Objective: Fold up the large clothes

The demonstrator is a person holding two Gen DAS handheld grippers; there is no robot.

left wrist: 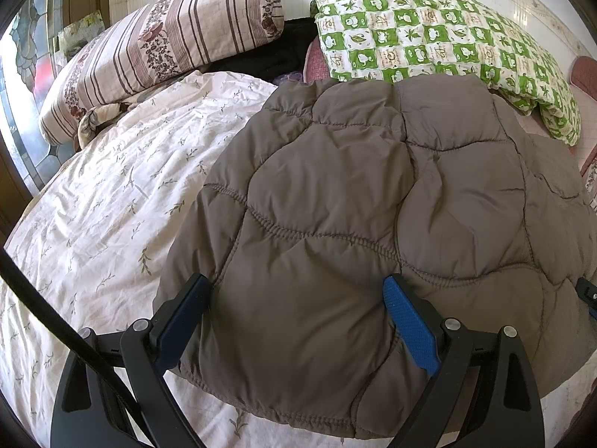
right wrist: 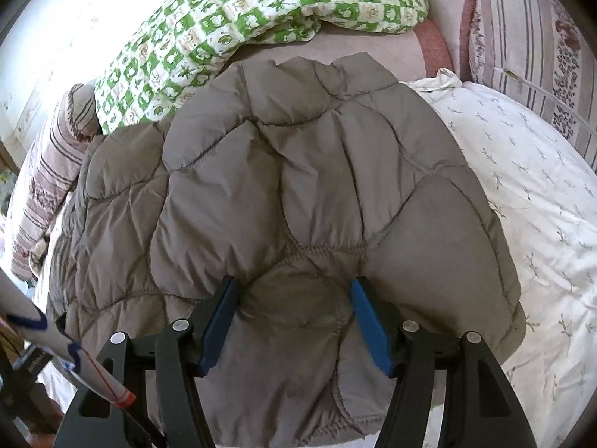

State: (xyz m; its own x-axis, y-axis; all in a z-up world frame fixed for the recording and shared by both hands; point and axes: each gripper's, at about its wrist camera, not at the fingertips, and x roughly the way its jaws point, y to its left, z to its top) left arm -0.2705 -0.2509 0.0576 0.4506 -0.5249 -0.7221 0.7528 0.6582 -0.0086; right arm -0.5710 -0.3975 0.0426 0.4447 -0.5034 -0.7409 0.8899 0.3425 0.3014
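A brown quilted jacket lies spread on the bed, its near hem toward me. My left gripper stands wide open over that hem. One finger is at the jacket's left edge, the other rests on top, and the padding lies loose between them. In the right wrist view the same jacket is folded over itself. My right gripper is shut on a puffy bunch of it near the hem, and the fabric puckers at both blue pads.
A white leaf-print bed cover lies under the jacket. A green-and-white checked quilt and a striped bolster lie at the bed's far side, with dark cloth between them. A white strip with blue and red marks crosses the lower left.
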